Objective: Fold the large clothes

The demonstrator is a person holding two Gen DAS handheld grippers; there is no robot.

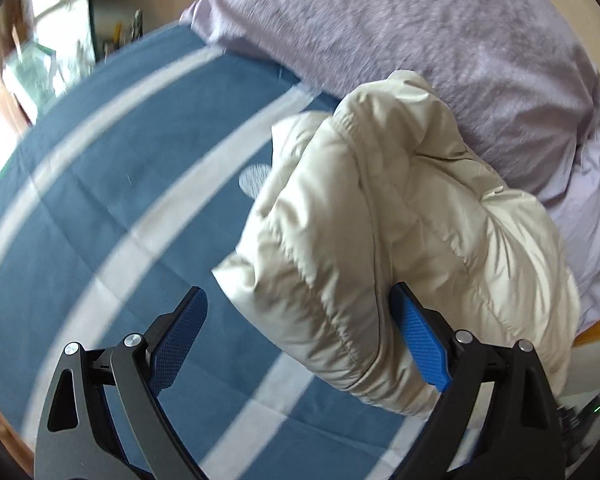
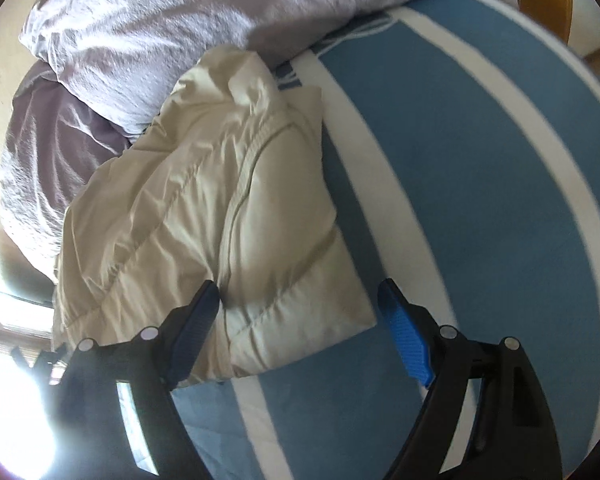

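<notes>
A cream puffer jacket lies folded in a bundle on a bed with a blue and white striped sheet. It also shows in the right wrist view. My left gripper is open, its jaws spread wide around the jacket's near end, the right pad against the fabric. My right gripper is open too, its jaws on either side of the bundle's near corner, the left pad touching the jacket. Neither is closed on the cloth.
A lilac duvet is heaped along the far side of the bed, right behind the jacket; it also shows in the right wrist view. The striped sheet stretches bare beside the jacket. A bright window glares at lower left.
</notes>
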